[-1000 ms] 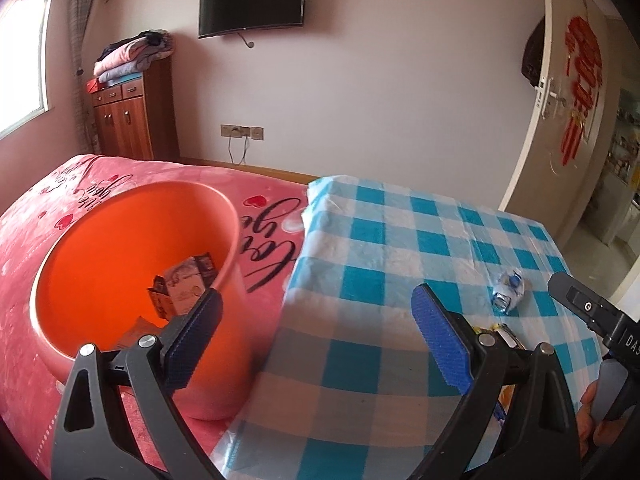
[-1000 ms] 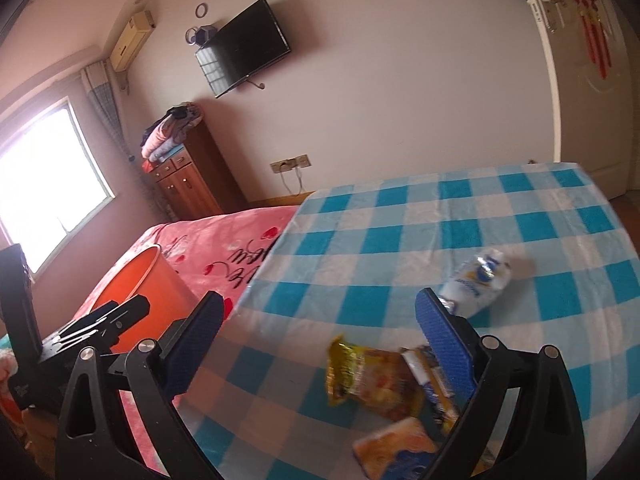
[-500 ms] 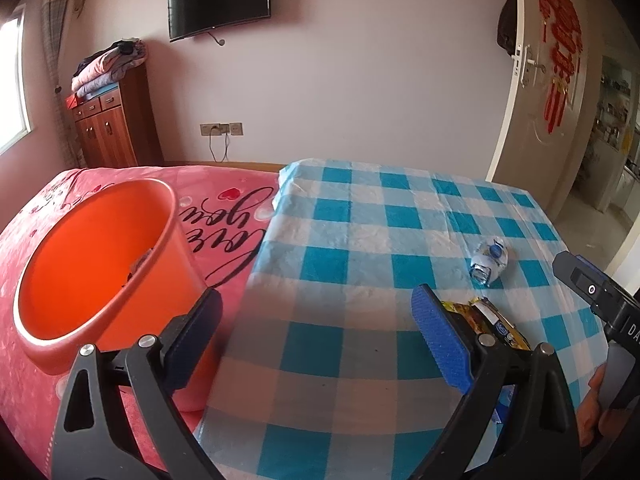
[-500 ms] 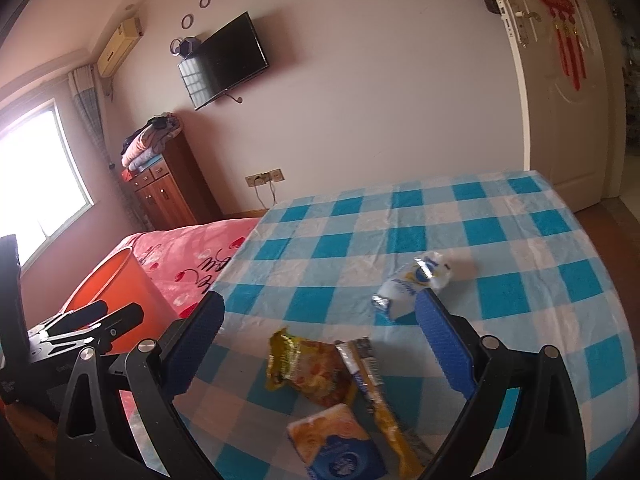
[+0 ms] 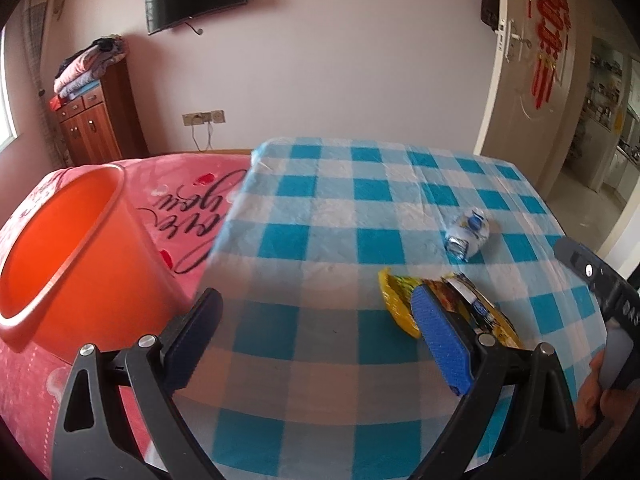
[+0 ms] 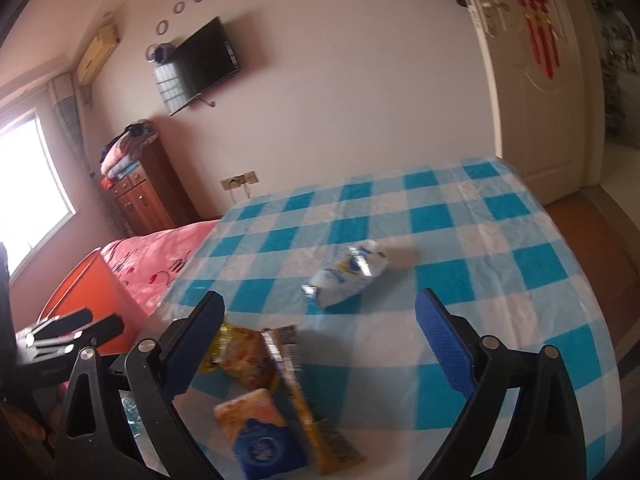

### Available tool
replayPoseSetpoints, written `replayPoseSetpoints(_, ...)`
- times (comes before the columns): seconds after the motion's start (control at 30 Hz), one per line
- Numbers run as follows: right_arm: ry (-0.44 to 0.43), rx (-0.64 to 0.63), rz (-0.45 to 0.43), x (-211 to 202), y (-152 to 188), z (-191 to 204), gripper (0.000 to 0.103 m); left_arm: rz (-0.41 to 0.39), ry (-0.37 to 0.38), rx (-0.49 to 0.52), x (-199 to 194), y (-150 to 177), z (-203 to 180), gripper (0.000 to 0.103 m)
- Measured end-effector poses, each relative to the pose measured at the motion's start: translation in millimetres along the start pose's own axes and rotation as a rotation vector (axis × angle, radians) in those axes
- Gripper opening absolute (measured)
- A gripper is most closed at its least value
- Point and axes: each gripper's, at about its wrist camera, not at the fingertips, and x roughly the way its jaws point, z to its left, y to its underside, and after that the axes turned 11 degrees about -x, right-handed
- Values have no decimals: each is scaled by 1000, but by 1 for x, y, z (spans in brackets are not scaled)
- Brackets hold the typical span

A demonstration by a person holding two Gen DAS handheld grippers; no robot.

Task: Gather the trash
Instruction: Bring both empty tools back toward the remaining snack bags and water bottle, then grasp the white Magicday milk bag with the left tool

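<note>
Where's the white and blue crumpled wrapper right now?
The white and blue wrapper lies on the checked tablecloth, beyond the yellow snack packets, ahead of the open right claw.

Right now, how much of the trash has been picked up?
Neither the left gripper nor the right gripper holds anything; both are open. Left on the checked cloth: white packet, yellow wrapper, long wrapper, orange-blue pack. The orange bucket's contents aren't visible.

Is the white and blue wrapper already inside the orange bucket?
No, the white and blue wrapper lies on the checkered tablecloth, well apart from the orange bucket.
</note>
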Motion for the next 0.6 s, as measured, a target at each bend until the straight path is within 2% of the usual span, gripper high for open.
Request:
replayPoseSetpoints(0.17,15,45,19,4,5,-26,95,67,60,4,12,12,-15,96)
replayPoseSetpoints(0.3,1,63,48,11,10,-41,95,132,122,-52,26,17,-22,96)
replayPoseSetpoints(0.43,-4,59,74,18,15,-47,95,150,129,-69,38,14,-32,96)
replayPoseSetpoints(0.6,-70,71,110,25,20,-50,95,138,150,-38,52,-9,-54,96)
